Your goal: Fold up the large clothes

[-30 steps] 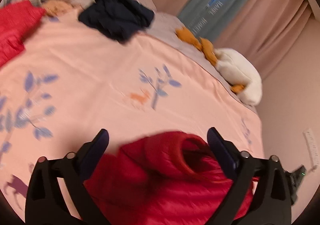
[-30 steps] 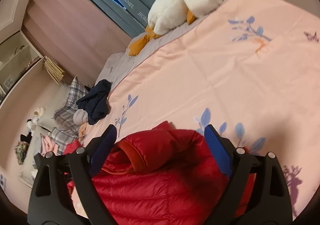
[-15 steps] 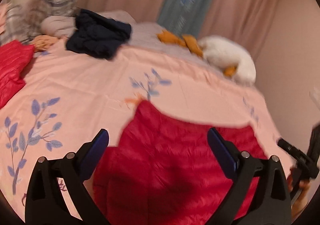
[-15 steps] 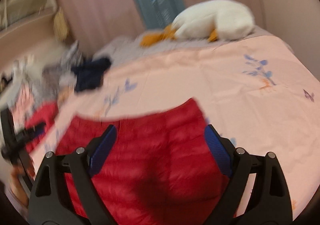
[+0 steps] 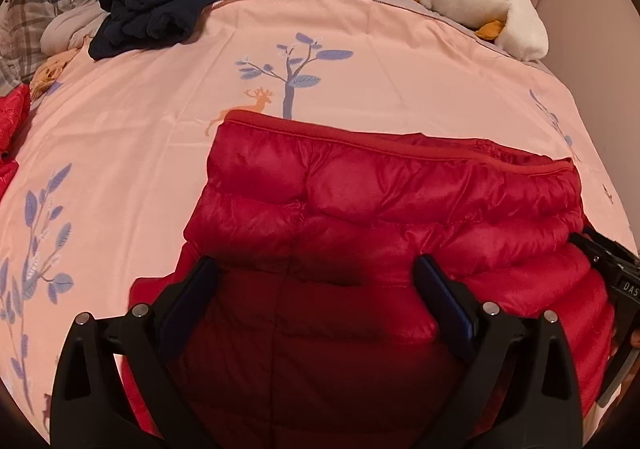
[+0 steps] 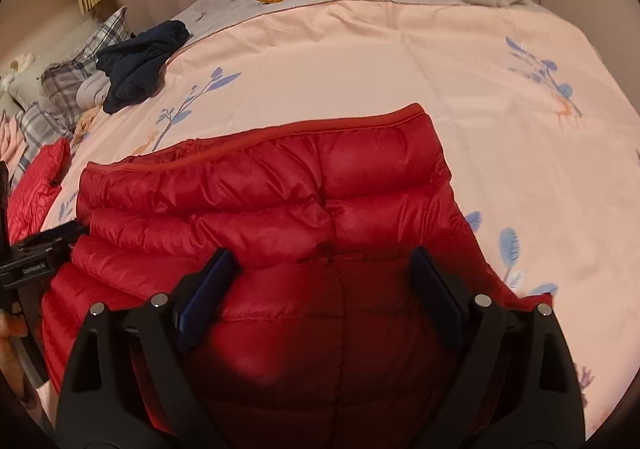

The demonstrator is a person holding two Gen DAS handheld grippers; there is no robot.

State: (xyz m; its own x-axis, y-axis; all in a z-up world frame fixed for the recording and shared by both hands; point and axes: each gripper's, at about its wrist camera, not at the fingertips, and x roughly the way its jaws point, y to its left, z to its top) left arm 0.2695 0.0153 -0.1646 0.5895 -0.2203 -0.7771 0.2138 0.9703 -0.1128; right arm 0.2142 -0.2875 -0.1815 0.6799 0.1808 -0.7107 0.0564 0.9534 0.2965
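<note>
A red puffer jacket [image 5: 380,205] lies spread flat on the pink bedspread [image 5: 132,137], its hem edge pointing away from me. It also shows in the right wrist view [image 6: 280,185]. My left gripper [image 5: 316,289] is open, its fingers spread above the jacket's near left part. My right gripper [image 6: 320,281] is open above the jacket's near right part. The right gripper's body [image 5: 612,269] shows at the left wrist view's right edge, and the left gripper's body [image 6: 36,253] at the right wrist view's left edge.
A dark navy garment [image 5: 156,5] lies bunched at the far left of the bed. A white plush goose [image 5: 480,5] lies at the far right. Plaid pillows [image 5: 28,21] and another red garment [image 5: 10,129] sit at the left. Curtains hang behind the bed.
The jacket was bunched between the fingers a second ago. It has since been flung out and now lies spread flat on the bed. Both views have turned toward the headboard.
</note>
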